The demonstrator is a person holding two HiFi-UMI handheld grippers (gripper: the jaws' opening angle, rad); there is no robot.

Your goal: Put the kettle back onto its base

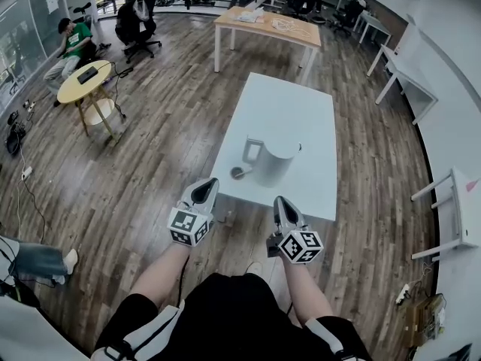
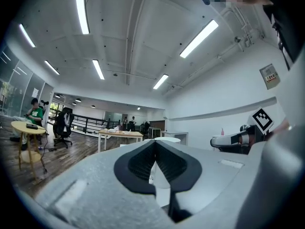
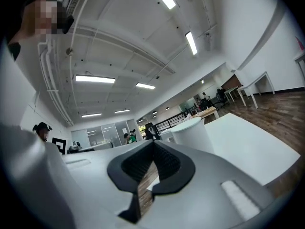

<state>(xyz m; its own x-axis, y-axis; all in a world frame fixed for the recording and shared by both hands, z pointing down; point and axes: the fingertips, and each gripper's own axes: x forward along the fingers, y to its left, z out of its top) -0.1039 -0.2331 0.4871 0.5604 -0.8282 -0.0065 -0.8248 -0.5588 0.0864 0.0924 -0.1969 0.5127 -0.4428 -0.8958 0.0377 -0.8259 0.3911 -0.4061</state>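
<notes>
Holding left gripper (image 1: 209, 185) and right gripper (image 1: 282, 201) by the near edge of the white table (image 1: 301, 111), both sets of jaws pressed together on nothing. Sitting upright just beyond: plain white kettle (image 1: 272, 164), handle pointing left, off its small round base (image 1: 239, 172) lying just beside it. Farther back: round yellow table (image 1: 84, 83), wooden table (image 1: 267, 27), seated people (image 1: 74, 40) lounging.

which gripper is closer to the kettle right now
Right. The right gripper is at the near edge of the table, almost directly below the kettle in the head view. The left gripper is off to the kettle's left, farther away. Neither touches it.
</notes>
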